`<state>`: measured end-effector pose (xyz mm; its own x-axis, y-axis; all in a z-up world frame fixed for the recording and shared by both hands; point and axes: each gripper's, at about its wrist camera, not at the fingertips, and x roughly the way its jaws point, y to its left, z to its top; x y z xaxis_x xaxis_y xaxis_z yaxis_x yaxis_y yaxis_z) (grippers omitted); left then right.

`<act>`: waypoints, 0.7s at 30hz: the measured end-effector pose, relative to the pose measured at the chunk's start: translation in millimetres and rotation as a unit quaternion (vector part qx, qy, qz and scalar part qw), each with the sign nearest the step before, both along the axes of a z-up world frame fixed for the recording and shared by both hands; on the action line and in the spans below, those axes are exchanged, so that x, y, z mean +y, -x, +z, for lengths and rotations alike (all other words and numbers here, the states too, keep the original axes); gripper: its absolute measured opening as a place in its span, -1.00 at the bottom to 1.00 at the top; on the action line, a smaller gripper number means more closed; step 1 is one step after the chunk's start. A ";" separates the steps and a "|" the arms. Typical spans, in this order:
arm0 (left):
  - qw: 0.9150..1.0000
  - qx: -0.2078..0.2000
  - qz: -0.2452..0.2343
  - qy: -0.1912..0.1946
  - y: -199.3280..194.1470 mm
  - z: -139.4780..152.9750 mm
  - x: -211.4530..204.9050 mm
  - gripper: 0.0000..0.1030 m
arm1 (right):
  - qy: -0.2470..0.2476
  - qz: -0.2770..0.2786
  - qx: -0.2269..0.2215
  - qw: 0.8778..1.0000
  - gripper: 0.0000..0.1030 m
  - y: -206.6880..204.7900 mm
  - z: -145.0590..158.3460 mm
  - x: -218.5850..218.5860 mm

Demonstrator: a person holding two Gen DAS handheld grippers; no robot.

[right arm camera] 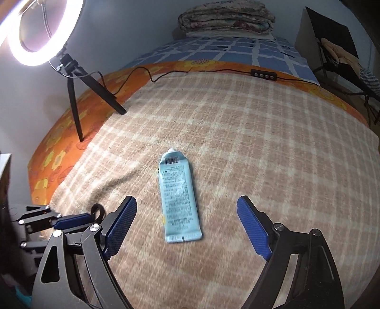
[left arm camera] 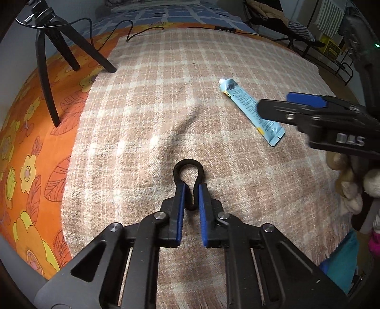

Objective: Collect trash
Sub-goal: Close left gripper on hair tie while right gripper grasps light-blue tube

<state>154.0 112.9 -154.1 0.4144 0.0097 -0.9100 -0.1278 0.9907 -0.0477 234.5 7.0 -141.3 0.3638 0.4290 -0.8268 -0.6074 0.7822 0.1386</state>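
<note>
We had our left gripper (left arm camera: 192, 187) clenched on a soft, light hair tie (left arm camera: 187, 176) lying on the blanket (left arm camera: 142, 107). Our right gripper (right arm camera: 186, 211) hung released over the flat, squashy tube (right arm camera: 179, 197); its middle looked the best hold.

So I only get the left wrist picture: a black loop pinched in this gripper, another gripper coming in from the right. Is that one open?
Observer: Yes. The right gripper is wide open, and the blue tube lies untouched between its fingers.
Operator: What is on top of that tripod?
Observer: The tripod carries a ring light, switched on.
Operator: And past the blue checked cover?
Observer: A folded floral quilt is stacked at the far end.
</note>
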 end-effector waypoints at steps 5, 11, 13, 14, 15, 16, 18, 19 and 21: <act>1.000 -0.005 0.005 0.005 2.0 0.4 7.8 -0.86 | 0.018 0.005 -0.003 1.000 0.48 -5.0 -11.7 13.0; 1.000 -0.009 0.004 0.000 8.0 2.2 11.0 -0.86 | 0.036 0.009 -0.008 0.999 -0.04 -7.6 -20.8 24.2; 1.000 -0.011 0.003 -0.001 9.5 3.7 12.4 -0.86 | 0.039 0.014 -0.011 0.999 -0.33 -7.1 -20.5 25.8; 1.000 -0.012 0.003 -0.001 9.2 4.4 13.8 -0.87 | 0.038 0.015 -0.010 0.999 -0.34 -7.0 -20.1 25.6; 1.000 -0.013 0.003 -0.002 8.6 5.7 11.5 -0.87 | 0.035 0.016 -0.009 0.999 -0.34 -7.2 -19.6 24.8; 1.000 -0.015 0.003 -0.002 8.4 6.8 12.3 -0.87 | 0.032 0.016 -0.007 0.999 -0.34 -7.3 -18.8 23.6; 1.000 -0.018 0.003 -0.004 8.3 11.3 8.4 -0.87 | 0.028 0.015 -0.009 0.999 -0.34 -6.1 -16.9 20.9; 1.000 -0.020 0.003 -0.004 10.3 13.9 6.0 -0.87 | 0.027 0.014 -0.011 0.999 -0.34 -4.9 -15.7 19.5; 1.000 -0.025 0.002 -0.006 10.6 18.7 4.1 -0.87 | 0.025 0.012 -0.014 1.000 -0.34 -2.2 -12.7 15.0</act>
